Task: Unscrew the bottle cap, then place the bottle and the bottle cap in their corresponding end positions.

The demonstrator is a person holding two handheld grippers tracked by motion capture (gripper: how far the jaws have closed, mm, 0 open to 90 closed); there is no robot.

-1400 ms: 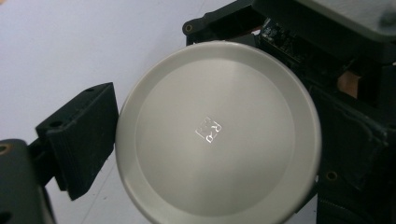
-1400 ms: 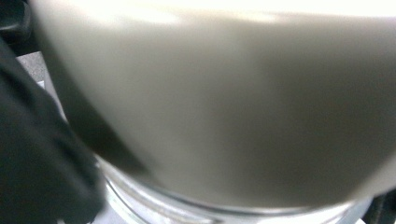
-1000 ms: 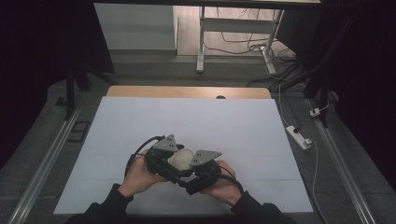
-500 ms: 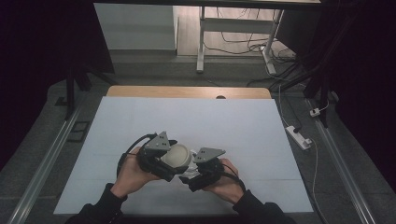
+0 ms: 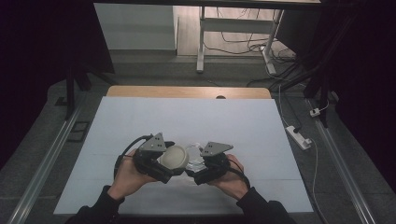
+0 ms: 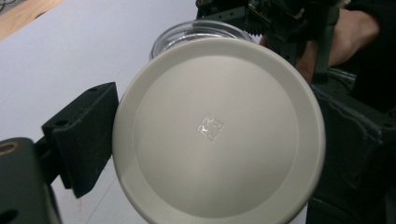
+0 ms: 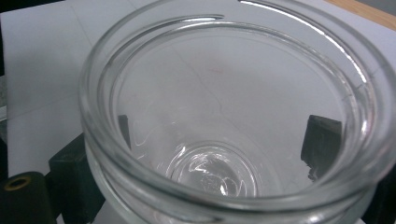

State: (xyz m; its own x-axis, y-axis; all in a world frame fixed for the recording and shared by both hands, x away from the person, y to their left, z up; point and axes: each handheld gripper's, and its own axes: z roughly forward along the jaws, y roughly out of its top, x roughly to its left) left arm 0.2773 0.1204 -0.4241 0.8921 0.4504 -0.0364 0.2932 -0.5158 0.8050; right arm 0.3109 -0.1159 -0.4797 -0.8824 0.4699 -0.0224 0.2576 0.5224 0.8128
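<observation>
A white sheet [image 5: 187,126] covers the wooden table [image 5: 187,91], whose bare far edge shows beyond it; around the table lie grey floor, a metal rail [image 5: 42,168] to the left, and dark curtains on both sides. Beyond the table stands a pale metal frame [image 5: 201,42] among loose cables, and right of the table a white power strip [image 5: 298,136] rests on the floor.

Near the sheet's front edge, two grippers meet — one in each hand. The left gripper [image 5: 156,161] is clamped across one round off-white lid [image 6: 217,130], its jaws pressing the rim from either side, the lid's flat face turned up toward the camera. Just right of the lid, the right gripper [image 5: 205,167] grasps one clear glass jar [image 7: 224,121], jaws bearing on the outside of its wall below the open mouth. In the left gripper view the jar's rim peeks out just behind the lid's upper edge — whether they touch cannot be told. The jar is empty.
</observation>
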